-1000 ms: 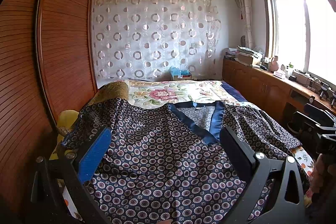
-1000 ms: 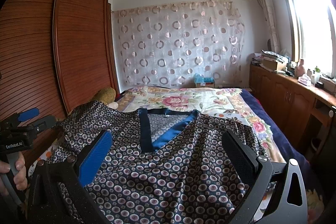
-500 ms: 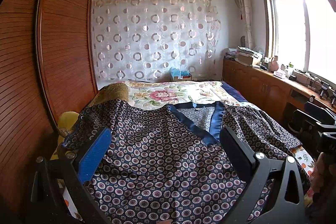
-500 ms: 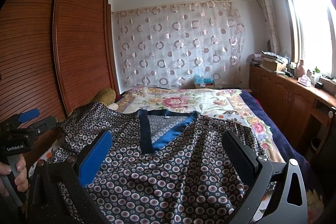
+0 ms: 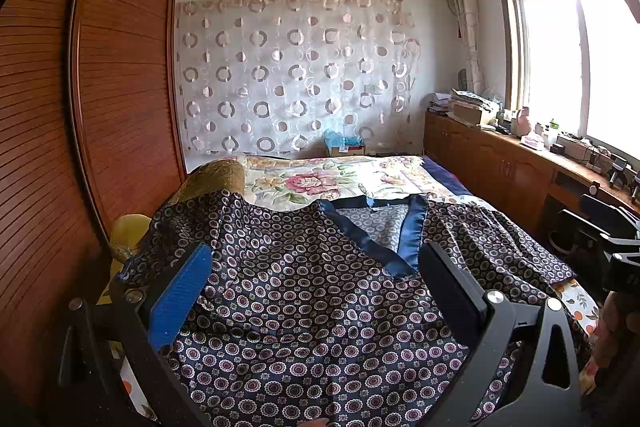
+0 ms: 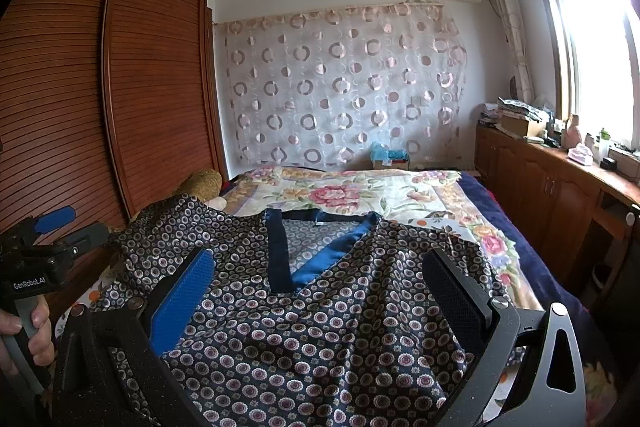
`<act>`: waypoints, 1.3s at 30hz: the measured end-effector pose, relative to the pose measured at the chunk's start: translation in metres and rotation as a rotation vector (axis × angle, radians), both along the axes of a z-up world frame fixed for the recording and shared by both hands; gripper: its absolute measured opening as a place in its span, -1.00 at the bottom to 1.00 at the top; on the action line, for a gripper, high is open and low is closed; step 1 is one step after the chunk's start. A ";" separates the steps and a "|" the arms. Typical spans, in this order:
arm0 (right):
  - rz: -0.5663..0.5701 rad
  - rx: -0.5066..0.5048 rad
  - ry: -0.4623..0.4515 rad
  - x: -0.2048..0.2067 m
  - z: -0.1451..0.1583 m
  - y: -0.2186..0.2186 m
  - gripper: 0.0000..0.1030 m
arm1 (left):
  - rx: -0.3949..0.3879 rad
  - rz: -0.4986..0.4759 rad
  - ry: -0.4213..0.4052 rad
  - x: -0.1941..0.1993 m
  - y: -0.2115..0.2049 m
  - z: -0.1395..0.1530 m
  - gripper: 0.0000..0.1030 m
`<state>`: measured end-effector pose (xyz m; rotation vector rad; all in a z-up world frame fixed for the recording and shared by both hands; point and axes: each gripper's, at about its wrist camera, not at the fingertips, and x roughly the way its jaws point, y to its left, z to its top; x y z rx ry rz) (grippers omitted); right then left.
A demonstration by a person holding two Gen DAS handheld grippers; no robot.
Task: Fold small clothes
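A dark navy garment (image 5: 320,307) with small flower circles and a blue satin V collar (image 5: 412,239) lies spread flat on the bed, collar towards the far wall. It also shows in the right wrist view (image 6: 320,327), with its collar (image 6: 280,251). My left gripper (image 5: 316,267) is open above the garment's near part and holds nothing. My right gripper (image 6: 320,275) is open above the garment too, empty. The left gripper's body (image 6: 44,267) shows at the left edge of the right wrist view, held by a hand.
The bed has a floral cover (image 5: 320,183). A brown wardrobe (image 5: 100,107) stands along the left. A wooden counter (image 5: 520,163) with clutter runs under the window at right. A small box (image 5: 344,147) sits beyond the bed by the curtain.
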<state>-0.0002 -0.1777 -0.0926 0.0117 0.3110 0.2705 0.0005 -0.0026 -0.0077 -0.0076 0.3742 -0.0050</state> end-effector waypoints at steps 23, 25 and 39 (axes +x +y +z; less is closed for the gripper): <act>0.011 0.001 -0.001 0.000 -0.002 0.001 1.00 | 0.004 -0.003 -0.005 -0.005 -0.001 0.010 1.00; 0.011 0.001 0.000 0.001 -0.002 0.001 1.00 | 0.004 -0.003 -0.004 -0.005 -0.001 0.010 1.00; 0.054 -0.012 0.053 0.015 -0.016 0.008 1.00 | -0.007 0.015 0.034 0.002 0.020 -0.005 1.00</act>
